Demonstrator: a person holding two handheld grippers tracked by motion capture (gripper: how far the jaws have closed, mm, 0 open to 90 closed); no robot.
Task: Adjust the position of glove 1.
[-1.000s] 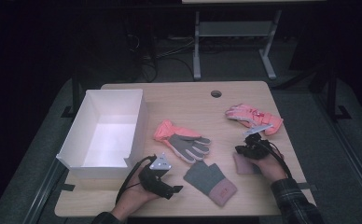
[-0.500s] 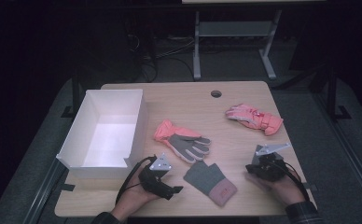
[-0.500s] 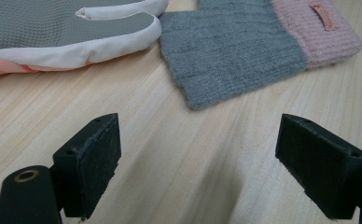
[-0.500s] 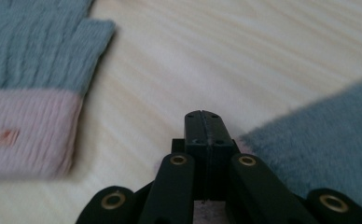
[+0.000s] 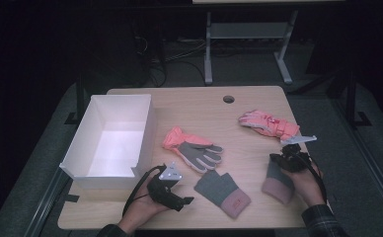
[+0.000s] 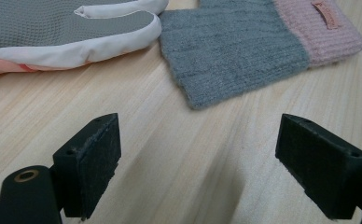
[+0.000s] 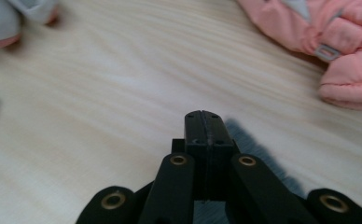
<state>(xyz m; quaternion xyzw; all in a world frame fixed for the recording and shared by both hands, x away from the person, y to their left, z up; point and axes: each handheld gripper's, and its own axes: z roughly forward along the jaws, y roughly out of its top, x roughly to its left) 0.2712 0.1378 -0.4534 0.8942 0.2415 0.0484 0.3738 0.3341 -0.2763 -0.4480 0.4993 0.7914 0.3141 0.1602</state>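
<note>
Since the earlier frames our right gripper (image 5: 278, 159) has pulled back toward the near edge, dragging a grey-and-pink knit mitt (image 5: 278, 181) with it; its jaws are closed together, nothing visible between them. Left gripper (image 5: 183, 201) sits at the near edge, jaws wide apart, empty. Second knit mitt (image 5: 224, 193) lies just beyond. Further out: orange-grey glove (image 5: 192, 150), pink glove (image 5: 268, 124), white box (image 5: 111, 143).

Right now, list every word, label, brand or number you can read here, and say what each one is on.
No text here can be read.
Small tag on the pink cuff of the grey knit mitten: marks too small and blurred to read.
Pink padded glove: a buckle, no lettering visible.
</note>
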